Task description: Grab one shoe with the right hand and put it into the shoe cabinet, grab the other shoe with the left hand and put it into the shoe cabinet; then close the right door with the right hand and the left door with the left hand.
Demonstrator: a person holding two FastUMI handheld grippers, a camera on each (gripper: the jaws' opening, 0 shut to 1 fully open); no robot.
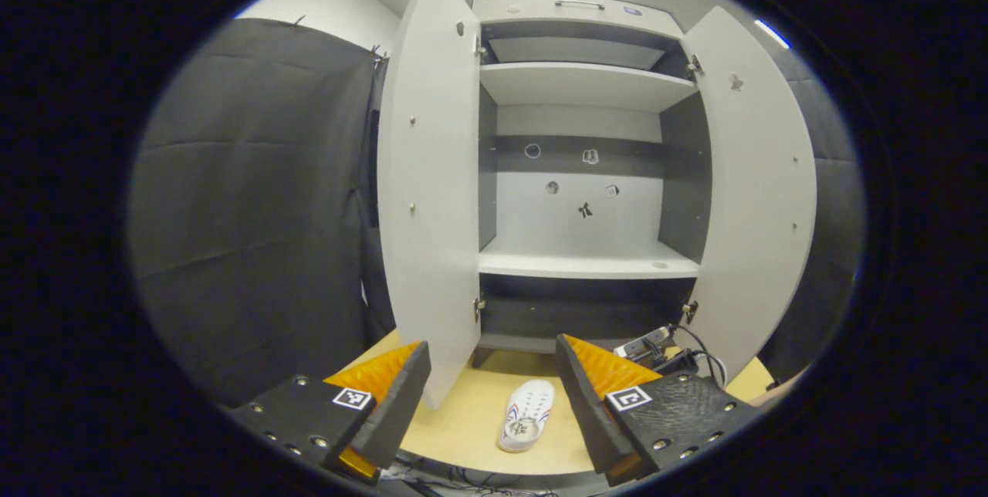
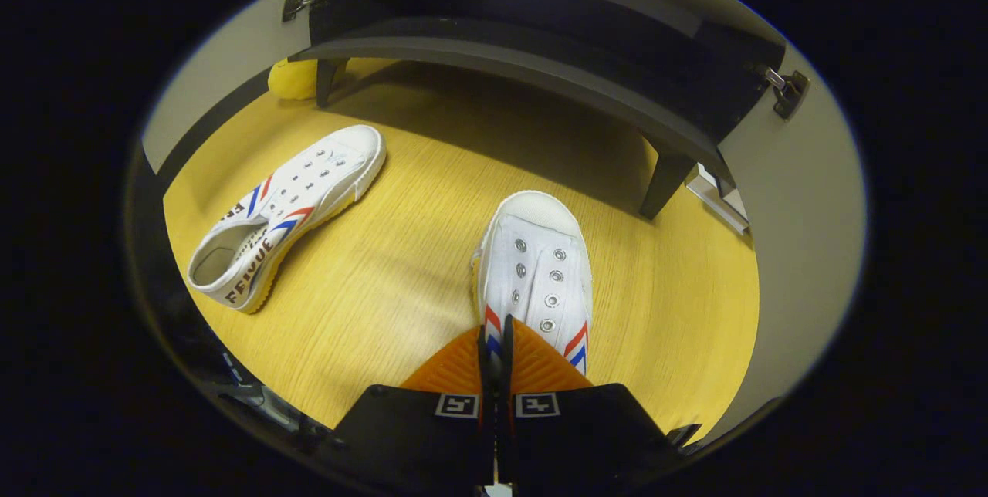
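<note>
In the right gripper view, a white canvas shoe (image 2: pixel 540 265) with red and blue stripes stands on the wooden table, toe towards the cabinet. My right gripper (image 2: pixel 494 339) is shut on its left side wall near the collar. A second white shoe (image 2: pixel 285 207) lies tipped on its side to the left, apart from the gripper. The left gripper view shows one white shoe (image 1: pixel 527 416) on the table below and between the fingers of my left gripper (image 1: pixel 492 366), which hangs open and holds nothing. The shoe cabinet (image 1: pixel 587 265) stands behind with both doors open.
The left door (image 1: pixel 428 188) and right door (image 1: pixel 760 188) swing out towards me. The cabinet's dark base (image 2: pixel 540 57) rests on short legs (image 2: pixel 664 180). A yellow object (image 2: pixel 292 79) lies by the left leg. A grey device with cables (image 1: pixel 656 344) shows behind my left gripper's right finger.
</note>
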